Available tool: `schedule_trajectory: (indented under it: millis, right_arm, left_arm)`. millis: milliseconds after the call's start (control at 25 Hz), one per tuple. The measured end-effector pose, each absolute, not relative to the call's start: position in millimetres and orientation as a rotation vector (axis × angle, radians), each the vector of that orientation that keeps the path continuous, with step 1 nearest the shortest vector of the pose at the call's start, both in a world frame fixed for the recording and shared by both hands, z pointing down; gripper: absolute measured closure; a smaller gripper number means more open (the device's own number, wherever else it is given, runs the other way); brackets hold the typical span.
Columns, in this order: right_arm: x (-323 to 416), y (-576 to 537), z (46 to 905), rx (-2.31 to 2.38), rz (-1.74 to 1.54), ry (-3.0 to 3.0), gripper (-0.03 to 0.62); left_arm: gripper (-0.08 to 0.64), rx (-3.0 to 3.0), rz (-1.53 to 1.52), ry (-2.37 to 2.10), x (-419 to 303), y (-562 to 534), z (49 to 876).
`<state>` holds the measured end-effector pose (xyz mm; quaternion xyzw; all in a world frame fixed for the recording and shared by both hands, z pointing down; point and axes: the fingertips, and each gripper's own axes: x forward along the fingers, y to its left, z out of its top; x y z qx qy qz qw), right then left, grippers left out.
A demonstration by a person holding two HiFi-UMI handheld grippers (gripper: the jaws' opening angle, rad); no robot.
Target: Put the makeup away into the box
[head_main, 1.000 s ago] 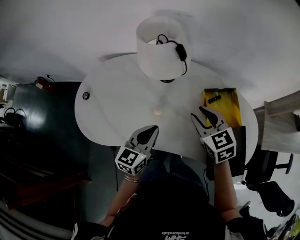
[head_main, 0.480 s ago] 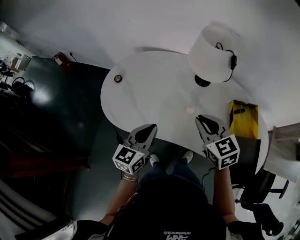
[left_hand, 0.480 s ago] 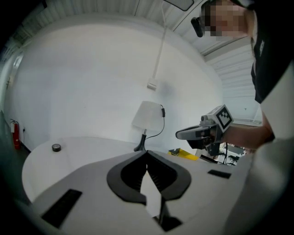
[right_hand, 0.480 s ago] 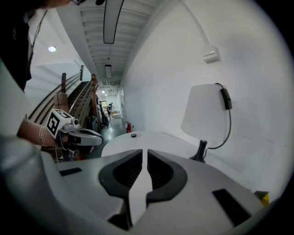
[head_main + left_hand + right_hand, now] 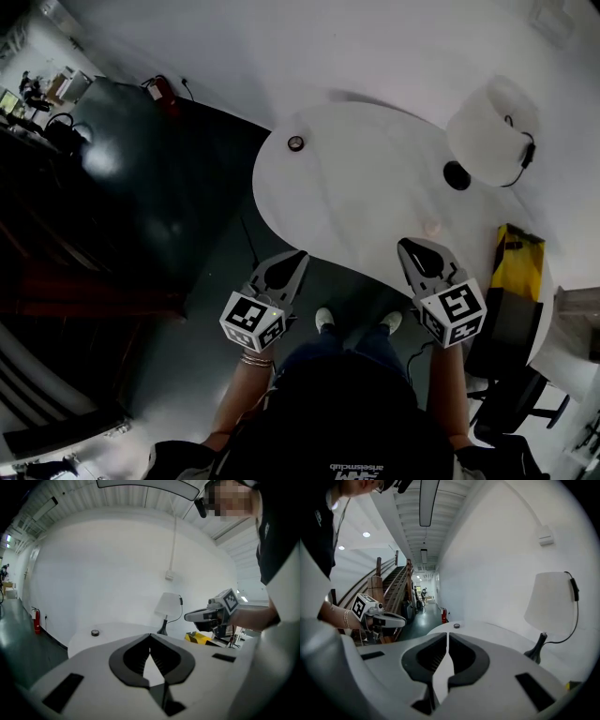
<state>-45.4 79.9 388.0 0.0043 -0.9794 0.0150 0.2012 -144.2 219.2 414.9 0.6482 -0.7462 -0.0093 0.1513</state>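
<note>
**Both grippers closed and empty at the table's near edge**

Left gripper (image 5: 299, 255) and right gripper (image 5: 406, 245): jaws together, nothing between them; the right's have just been closing. Yellow box (image 5: 518, 267) at the right edge of the white table (image 5: 356, 187). 1 small dark round item (image 5: 295, 142) on the far-left rim; 1 small pale item (image 5: 431, 228) near the lamp (image 5: 492, 131).

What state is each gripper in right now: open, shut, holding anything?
Left gripper: closed, nothing between its jaws.
Right gripper: closed and empty; its jaws have just been closing.
</note>
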Motion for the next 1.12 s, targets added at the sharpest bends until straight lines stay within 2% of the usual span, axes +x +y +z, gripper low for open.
schedule_trajectory:
  millis: [520, 1120]
  right_arm:
    - [-114.6, 127.6, 385.4, -0.202, -0.055, -2.742, 0.561]
    - [-200.4, 87.4, 395.9, -0.427, -0.050, -2.693, 0.561]
  left_arm:
    - [0.543, 1.602, -0.046, -2.351, -214.9, 304.2, 423.5]
    - [0.543, 1.401, -0.092, -2.461, -276.7, 276.3, 412.2]
